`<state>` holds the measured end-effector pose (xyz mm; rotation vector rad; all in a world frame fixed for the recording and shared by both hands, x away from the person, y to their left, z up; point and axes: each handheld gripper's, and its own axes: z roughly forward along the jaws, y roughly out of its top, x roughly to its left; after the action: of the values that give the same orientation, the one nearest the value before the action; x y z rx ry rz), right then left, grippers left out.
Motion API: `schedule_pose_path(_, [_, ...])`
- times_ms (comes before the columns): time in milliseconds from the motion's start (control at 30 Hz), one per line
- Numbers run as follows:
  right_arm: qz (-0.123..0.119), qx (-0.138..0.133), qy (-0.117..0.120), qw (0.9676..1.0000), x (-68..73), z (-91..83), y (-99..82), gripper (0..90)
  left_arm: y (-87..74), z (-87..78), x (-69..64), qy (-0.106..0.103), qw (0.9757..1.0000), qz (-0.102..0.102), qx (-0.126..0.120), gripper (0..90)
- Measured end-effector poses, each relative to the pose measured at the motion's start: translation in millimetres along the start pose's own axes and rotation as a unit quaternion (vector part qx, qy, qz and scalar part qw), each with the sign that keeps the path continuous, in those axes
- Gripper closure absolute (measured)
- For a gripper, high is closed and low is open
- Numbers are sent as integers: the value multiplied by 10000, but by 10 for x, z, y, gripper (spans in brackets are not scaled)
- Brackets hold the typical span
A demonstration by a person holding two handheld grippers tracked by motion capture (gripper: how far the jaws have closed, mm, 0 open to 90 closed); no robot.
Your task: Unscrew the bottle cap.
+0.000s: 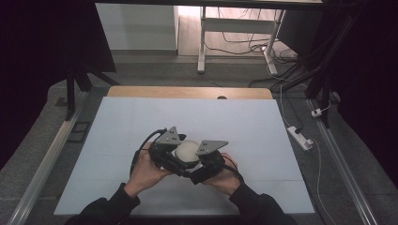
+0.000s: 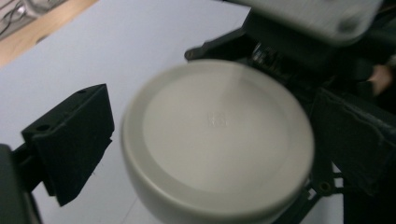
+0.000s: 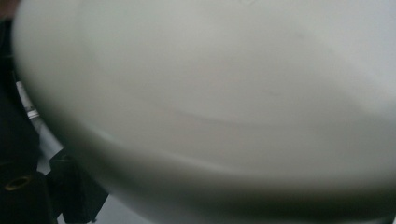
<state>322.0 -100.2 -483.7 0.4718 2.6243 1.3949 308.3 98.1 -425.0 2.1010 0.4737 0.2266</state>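
Bowl (image 2: 217, 140): round, off-white, smooth matte plastic by the look of it, seen bottom-up in the left gripper view with a flat circular base, a faint embossed mark at its centre and a rounded wall curving away under the base ring. In the high view the bowl (image 1: 187, 151) sits between the two grippers, above the near-centre part of the white sheet, just in front of the person's hands.

Left gripper (image 1: 165, 151): black angular body, grey three-cornered plate on top. In its own view one blocky black jaw with a matte, foam-like pad stands apart from the bowl's side; the opposite jaw is hidden behind the bowl. Jaws set wide, no contact visible.

Right gripper (image 1: 206, 159): same build, just beside the bowl on the other side. In its own view the bowl (image 3: 224, 93) is blurred and pressed up close; jaw position cannot be told.

Hands (image 1: 149, 172): one wrapped round each gripper, dark sleeves behind.

White sheet (image 1: 141, 126): flat, smooth, pale blue-white, covering the table; a strip of bare light wood (image 1: 187, 92) shows beyond the bowl at the far edge.

Power strip (image 1: 300, 138): white, on the grey floor, well apart from the bowl, off the table's right side.
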Motion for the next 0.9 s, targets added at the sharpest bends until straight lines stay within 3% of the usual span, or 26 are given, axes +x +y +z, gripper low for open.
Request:
schedule_pose_path(67, [-36, 3, 37, 10000, 4, 7, -4, 72, -13, -69, 61, -235, 9996, 123, -43, 0])
schedule_pose_path(100, [-36, 3, 37, 10000, 4, 7, -4, 72, -13, -69, 61, -235, 9996, 123, -43, 0])
schedule_pose_path(133, [-59, 11, 92, 9999, 8, 10, -4, 73, -48, -120, 128, -519, 9984, 228, -55, 0])
schedule_pose_path(167, [-69, 9, 122, 9999, 10, 9, -3, 73, -48, -120, 128, -519, 9984, 228, -55, 0])
schedule_pose_path(200, [-78, 1, 165, 9998, 11, 9, -2, 72, -96, -150, 199, -820, 9961, 317, -43, 0])
schedule_pose_path(267, [-115, -6, 246, 9996, 12, 6, 0, 73, -119, -158, 234, -877, 9955, 361, -41, 0])
schedule_pose_path(333, [-149, -12, 311, 9994, 15, 5, 2, 72, -183, -144, 309, -1200, 9917, 453, -69, 0])
schedule_pose_path(433, [-173, -3, 421, 9990, 23, 12, 2, 72, -204, -113, 317, -1297, 9901, 545, -28, 0])
schedule_pose_path(600, [-270, 52, 561, 9980, 47, 27, 5, 72, -209, 12, 287, -1608, 9836, 801, 153, 0])
schedule_pose_path(667, [-317, 60, 609, 9976, 59, 30, 6, 73, -205, 25, 281, -1622, 9835, 783, 162, 12])
schedule_pose_path(700, [-327, 61, 640, 9974, 64, 31, 7, 73, -201, 32, 284, -1720, 9819, 778, 138, 26])
schedule_pose_path(767, [-349, 67, 673, 9971, 75, 34, 10, 72, -204, 29, 284, -1773, 9809, 794, 82, 65])
schedule_pose_path(900, [-394, 83, 683, 9969, 83, 34, 14, 73, -217, 20, 281, -1745, 9811, 842, 30, 74])
